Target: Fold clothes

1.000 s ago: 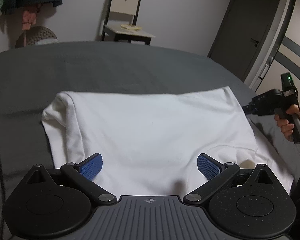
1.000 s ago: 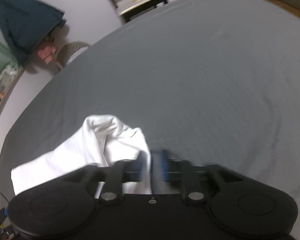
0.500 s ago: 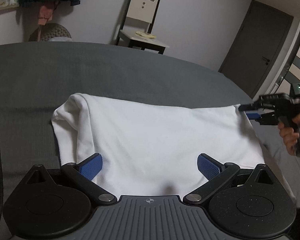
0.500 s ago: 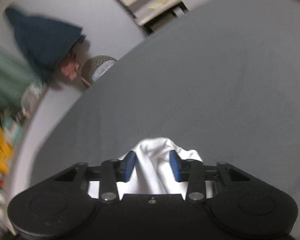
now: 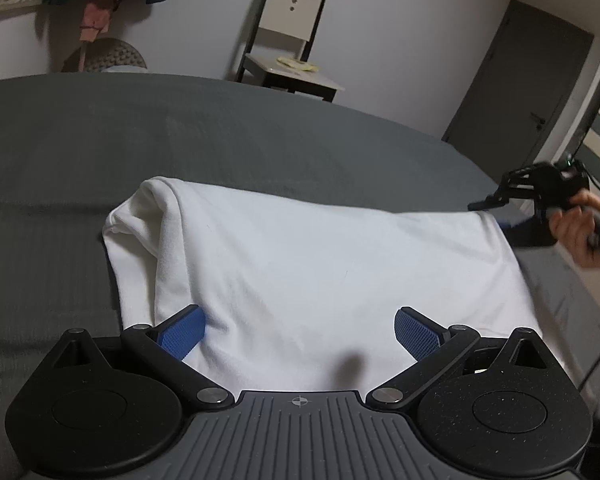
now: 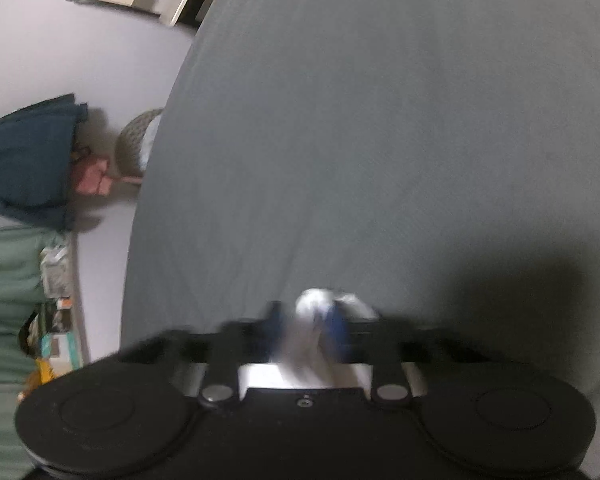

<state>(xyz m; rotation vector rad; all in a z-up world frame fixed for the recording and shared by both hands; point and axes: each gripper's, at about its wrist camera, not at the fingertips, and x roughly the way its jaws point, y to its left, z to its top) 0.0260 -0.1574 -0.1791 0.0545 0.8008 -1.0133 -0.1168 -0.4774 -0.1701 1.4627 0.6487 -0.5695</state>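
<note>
1. Nearest me, my left gripper (image 5: 298,330) gapes wide over the near edge of the one white shirt (image 5: 320,264), gripping nothing.
2. My right gripper (image 6: 306,326) looks pinched on a white corner of it (blurred), at its far right.
3. Risk: a thin pinch could slip mid-fold, dropping that corner in a bunch.
4. Shirt lies on one grey bed (image 5: 260,140); one chair (image 5: 290,40) beyond.

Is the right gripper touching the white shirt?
Touching. In the right wrist view, white shirt cloth sits bunched between the right gripper fingers, though the picture is blurred.
</note>
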